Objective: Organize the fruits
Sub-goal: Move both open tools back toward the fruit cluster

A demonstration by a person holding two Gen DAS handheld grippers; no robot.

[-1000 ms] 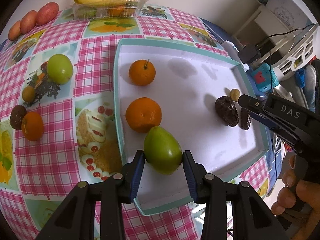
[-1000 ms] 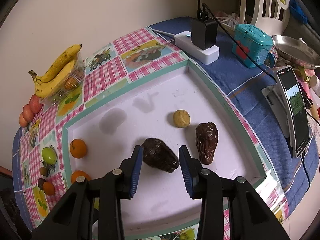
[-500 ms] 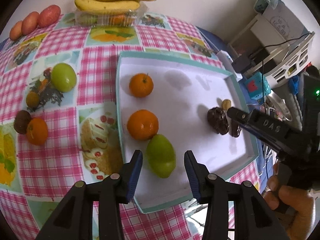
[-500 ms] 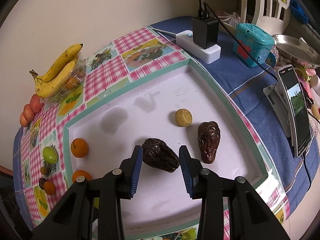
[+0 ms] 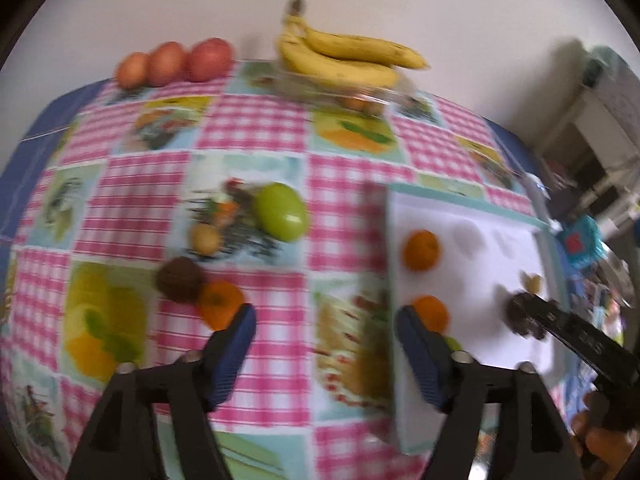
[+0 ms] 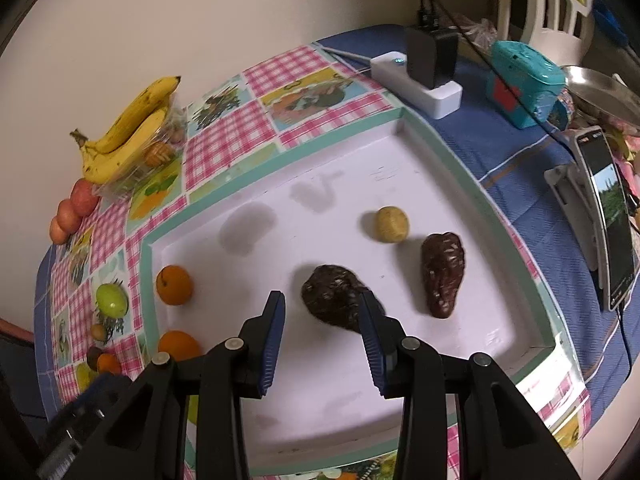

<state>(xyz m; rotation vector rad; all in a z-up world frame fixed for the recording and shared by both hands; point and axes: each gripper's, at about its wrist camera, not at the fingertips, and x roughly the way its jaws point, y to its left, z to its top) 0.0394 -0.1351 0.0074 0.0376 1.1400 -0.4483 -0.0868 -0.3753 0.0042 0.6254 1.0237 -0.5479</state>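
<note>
The left wrist view is blurred. My left gripper (image 5: 324, 332) hangs over the checked cloth just left of the white tray (image 5: 460, 200), its jaws opening wide with nothing between them. A sliver of green fruit (image 5: 454, 342) shows behind its right finger, next to two oranges (image 5: 420, 250) in the tray. On the cloth lie a green fruit (image 5: 282, 212), an orange (image 5: 220, 304) and a dark round fruit (image 5: 180, 280). My right gripper (image 6: 322, 316) stands partly open over the tray (image 6: 440, 152). A dark brown fruit (image 6: 332, 300) lies at its tips, clear of the left pad.
A second dark fruit (image 6: 442, 276) and a small yellow fruit (image 6: 392, 224) lie in the tray. Bananas (image 6: 128, 132) on a clear box and red fruits (image 5: 172, 64) line the wall. Right of the tray are a power strip (image 6: 424, 80), teal box (image 6: 524, 80) and propped phone (image 6: 612, 216).
My left gripper let go of the green fruit in the tray, opened wide, and swung left and up over the cloth. The right gripper stayed put.
</note>
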